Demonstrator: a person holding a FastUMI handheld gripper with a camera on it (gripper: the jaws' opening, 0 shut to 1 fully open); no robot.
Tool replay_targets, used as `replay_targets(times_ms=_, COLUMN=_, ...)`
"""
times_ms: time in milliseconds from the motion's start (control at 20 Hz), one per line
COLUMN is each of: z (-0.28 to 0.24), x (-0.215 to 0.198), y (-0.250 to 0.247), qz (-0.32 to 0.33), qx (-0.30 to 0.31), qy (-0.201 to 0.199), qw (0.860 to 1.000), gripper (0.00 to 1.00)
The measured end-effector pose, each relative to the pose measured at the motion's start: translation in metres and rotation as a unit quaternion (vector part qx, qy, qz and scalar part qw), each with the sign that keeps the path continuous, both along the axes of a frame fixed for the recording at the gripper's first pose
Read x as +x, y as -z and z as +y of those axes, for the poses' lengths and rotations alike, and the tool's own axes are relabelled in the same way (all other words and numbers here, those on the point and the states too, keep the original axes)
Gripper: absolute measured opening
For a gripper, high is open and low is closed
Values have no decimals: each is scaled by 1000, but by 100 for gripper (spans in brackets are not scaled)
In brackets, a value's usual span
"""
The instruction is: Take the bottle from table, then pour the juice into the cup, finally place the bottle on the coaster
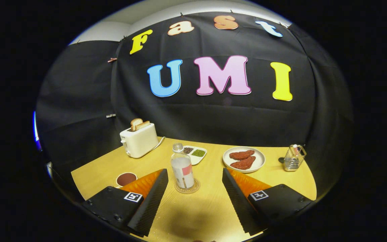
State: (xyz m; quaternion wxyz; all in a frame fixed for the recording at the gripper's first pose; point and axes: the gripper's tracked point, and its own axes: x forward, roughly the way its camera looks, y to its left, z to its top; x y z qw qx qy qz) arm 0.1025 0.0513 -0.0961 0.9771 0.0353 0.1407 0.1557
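Observation:
A clear bottle (182, 166) with a pale label stands upright on a round coaster (187, 186), just ahead of my fingers and a little left of the middle of the gap. A white cup (126, 178) holding dark liquid sits on the wooden table (210, 208) beside my left finger, partly hidden by it. My gripper (195, 178) is open, with a wide gap and nothing between its fingers. It is clear of the bottle.
A white toaster (139, 139) with bread slices stands at the back left. Beyond the bottle lies a small divided dish (195, 154). To the right are a plate (244, 158) with two reddish patties and a wire holder (294, 158).

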Motion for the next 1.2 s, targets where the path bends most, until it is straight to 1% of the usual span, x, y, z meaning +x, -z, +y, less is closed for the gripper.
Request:
replay_targets(times_ms=150, z=-28, x=-23, y=-31, qz=-9, qx=7, qy=20, qw=1000, gripper=99)
replay_targets(times_ms=300, z=-59, x=-38, y=-68, qz=-41, qx=4, qy=67, qw=997, gripper=99)
replay_targets(times_ms=400, z=-79, x=-52, y=-87, qz=-62, qx=-7, qy=104, qw=993, gripper=99)
replay_targets(times_ms=600, z=-103, x=-88, y=-111, qz=-74, qx=-20, qy=164, qw=984, gripper=99)
replay_targets(times_ms=750, z=-112, x=-110, y=-120, qz=-85, qx=-34, qy=193, qw=977, gripper=99)
replay_targets(times_ms=850, z=-112, x=-118, y=-125, qz=-93, qx=-44, qy=202, qw=974, gripper=99)
replay_targets(times_ms=1000, z=-106, x=-124, y=-131, qz=-99, qx=-55, qy=204, qw=972, gripper=99)
replay_targets(times_ms=1200, z=-85, x=-127, y=-134, qz=-99, qx=-61, qy=190, qw=975, gripper=99)
